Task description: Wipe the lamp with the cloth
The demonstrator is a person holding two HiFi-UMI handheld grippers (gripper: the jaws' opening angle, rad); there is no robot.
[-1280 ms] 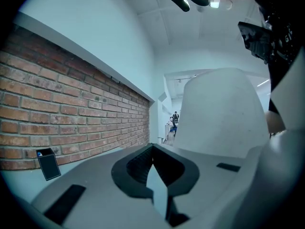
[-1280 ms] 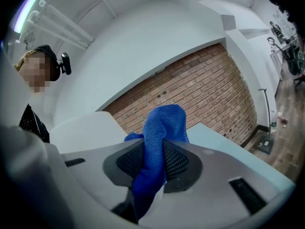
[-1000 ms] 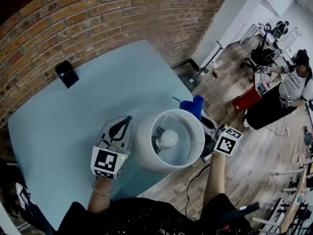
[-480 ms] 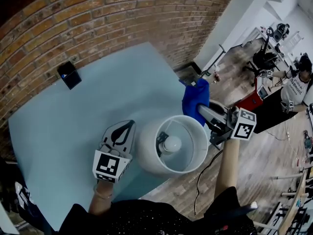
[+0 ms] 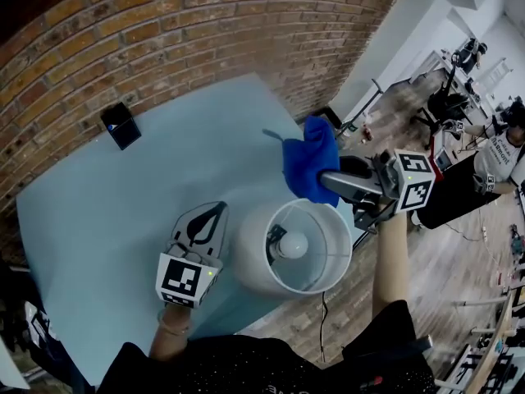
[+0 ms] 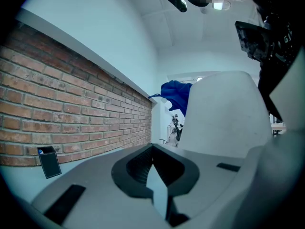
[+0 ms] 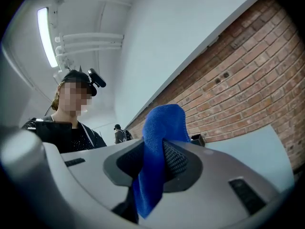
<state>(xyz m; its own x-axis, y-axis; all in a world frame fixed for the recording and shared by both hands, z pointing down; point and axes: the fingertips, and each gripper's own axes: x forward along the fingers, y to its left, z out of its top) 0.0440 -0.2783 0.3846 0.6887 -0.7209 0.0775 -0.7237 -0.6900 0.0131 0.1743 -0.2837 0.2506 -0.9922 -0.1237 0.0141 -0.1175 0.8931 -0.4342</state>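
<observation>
- Right now my right gripper (image 5: pixel 326 180) is clamped on the blue cloth (image 5: pixel 307 161), which bunches up ahead of its jaws.
- My left gripper (image 5: pixel 218 212) has its jaws together, holding nothing.
- The white lamp (image 5: pixel 250 261) stands between both grippers, just beside the left one, with the cloth above its far rim.

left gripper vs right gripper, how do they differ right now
The right gripper is clamped on the blue cloth, while the left gripper is shut on nothing. The right gripper lies sideways at the far right of the lamp, pointing left. The left gripper sits at the lamp's left, pointing toward the brick wall. Both are close beside the lamp.
</observation>
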